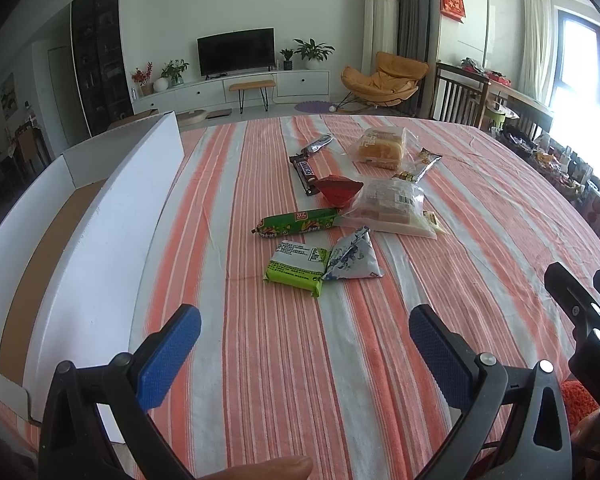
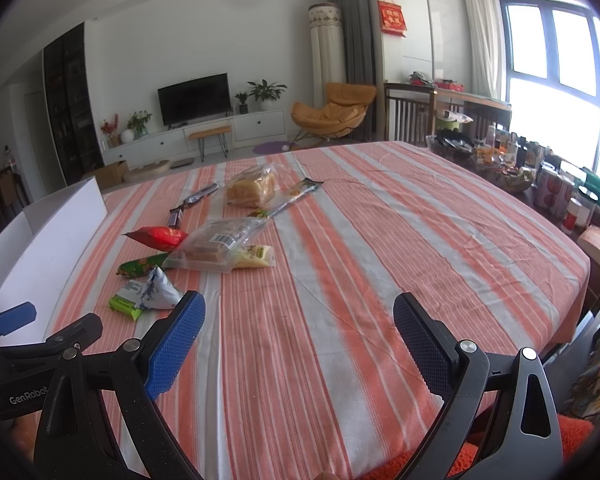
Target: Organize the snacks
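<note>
Two nearest snacks: green packet and blue-and-white pouch, touching each other at the near edge of the heap.
Where they lie: flat on the striped worktop, straight ahead of the left hand-held gripper, a little above the gap between its blue pads.
Long axis of the green packet: runs roughly left to right across the left view, sloping slightly down to the right, so the short side faces the left jaws.
Rest of the heap: green sausage stick, red pouch, clear bag of cakes, dark chocolate bar, bread bag, all farther off on the cloth.
Nearer hand: judged the left; from the right hand-held gripper the green packet and the pouch sit off to its left, beyond its left finger.
Left hand-held gripper: jaws wide apart, holding nothing.
Right hand-held gripper: jaws wide apart, holding nothing.
Likely place to put them: white cardboard box, open-topped, on the left edge of the worktop, left of the left hand-held gripper.
Coming move, as a guess: left side goes forward and down over the green packet, closing across its short width.
</note>
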